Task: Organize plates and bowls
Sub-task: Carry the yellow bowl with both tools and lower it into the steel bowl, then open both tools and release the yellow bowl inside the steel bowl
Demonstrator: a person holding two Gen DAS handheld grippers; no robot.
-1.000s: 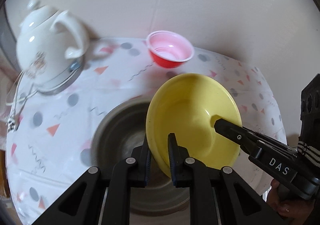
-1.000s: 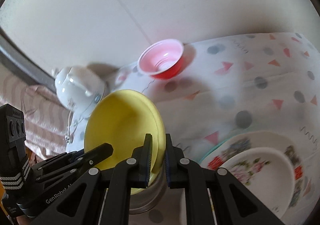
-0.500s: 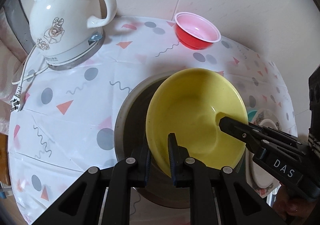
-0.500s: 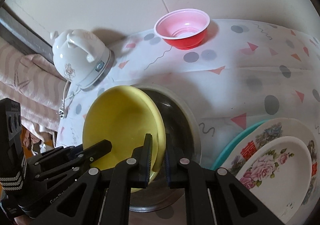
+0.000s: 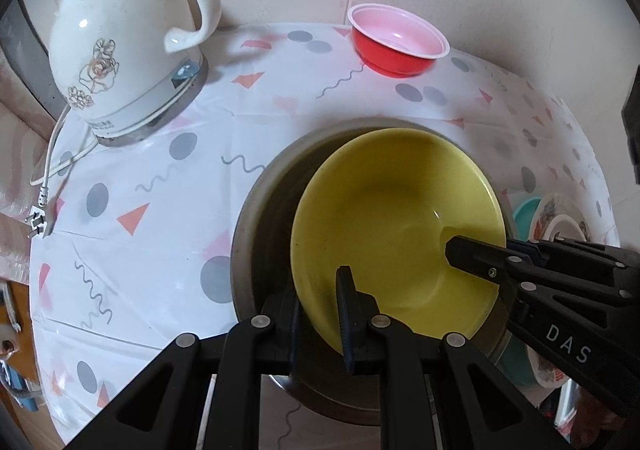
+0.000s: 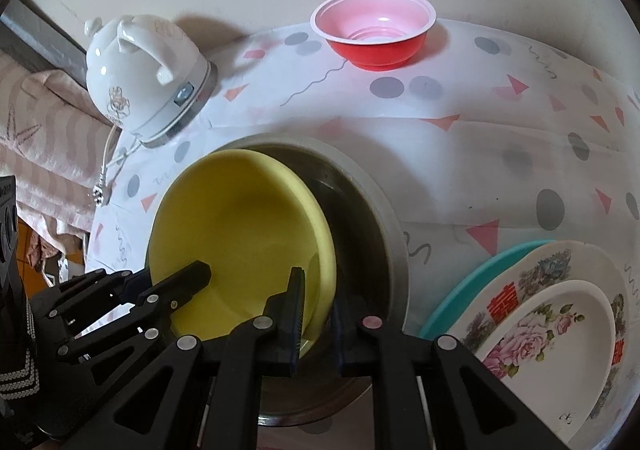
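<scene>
- My left gripper (image 5: 320, 314) has its jaws clamped on the near rim of the yellow bowl (image 5: 396, 217), one finger inside the bowl and one outside.
- My right gripper (image 6: 318, 314) is pinching the opposite rim of the same bowl the same way, so both of my tools have it at once.
- The yellow bowl sits tilted between the two sets of jaws, inside the bigger steel bowl (image 6: 384, 209). I can't tell if its bottom actually touches the steel.
- Far to the left of my jaws: a white electric kettle (image 5: 120, 45) on its base, with its cord and plug (image 5: 38, 221) trailing off toward the table edge.
- Straight ahead past the jaws, well apart from the steel bowl: a red plastic bowl (image 6: 374, 33) with a pale pink inside, upright near the wall.
- Everything's on a white tablecloth (image 5: 152, 177) with grey dots, pink triangles and squiggles.
- Just to the right of my right jaws, beside the steel bowl: a stack of plates, with a teal plate (image 6: 476, 270) at the bottom, a floral plate with red characters (image 6: 560, 266) on it, and a smaller rose plate (image 6: 548, 338) on top.
</scene>
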